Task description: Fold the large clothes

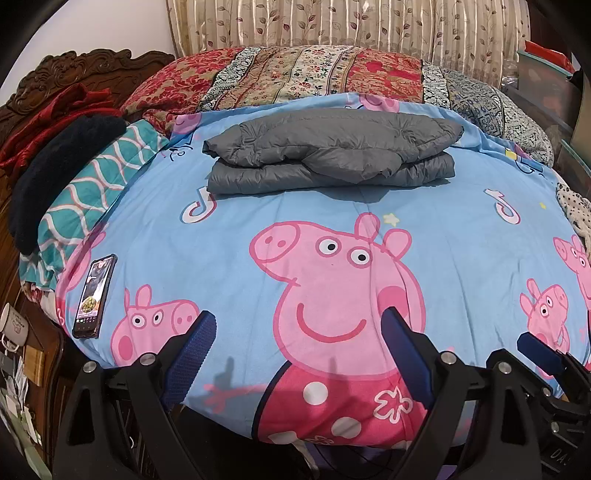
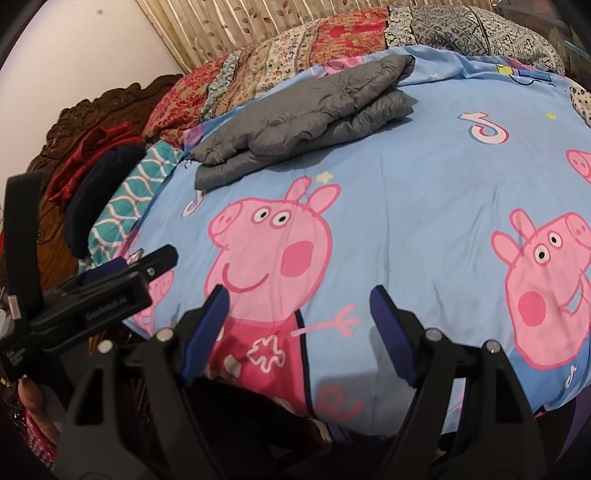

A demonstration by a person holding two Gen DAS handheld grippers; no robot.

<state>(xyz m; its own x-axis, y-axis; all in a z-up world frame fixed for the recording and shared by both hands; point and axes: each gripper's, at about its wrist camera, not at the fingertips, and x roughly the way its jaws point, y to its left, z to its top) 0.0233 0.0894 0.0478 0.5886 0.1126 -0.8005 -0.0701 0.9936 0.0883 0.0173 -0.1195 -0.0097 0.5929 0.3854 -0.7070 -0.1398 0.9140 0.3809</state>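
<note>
A grey puffer jacket (image 1: 328,151) is seen folded into a thick bundle, lying on a blue cartoon-pig bedsheet (image 1: 443,236) toward the far half of the bed, well apart from both tools. The left gripper (image 1: 299,325) is held above the near edge of the sheet, jaws spread wide, nothing between its blue pads (image 1: 199,332). The right gripper (image 2: 297,299) is likewise held released over the near edge, jaws apart, nothing grasped; no contact with the jacket (image 2: 306,114) is shown. In the right wrist view the left gripper's body (image 2: 110,291) is seen at the left, just beside the right one. A smartphone (image 1: 94,295), screen lit, lies on the sheet's left edge. A teal wave-pattern quilt (image 1: 88,199) and a dark fuzzy garment (image 1: 55,173) are piled left of the jacket, before a carved wooden headboard (image 1: 74,70). Patterned pillows (image 1: 314,74) are lined behind the jacket, under a leaf-print curtain (image 1: 332,22). A white mug (image 1: 14,325) is partly visible at lower left.
</note>
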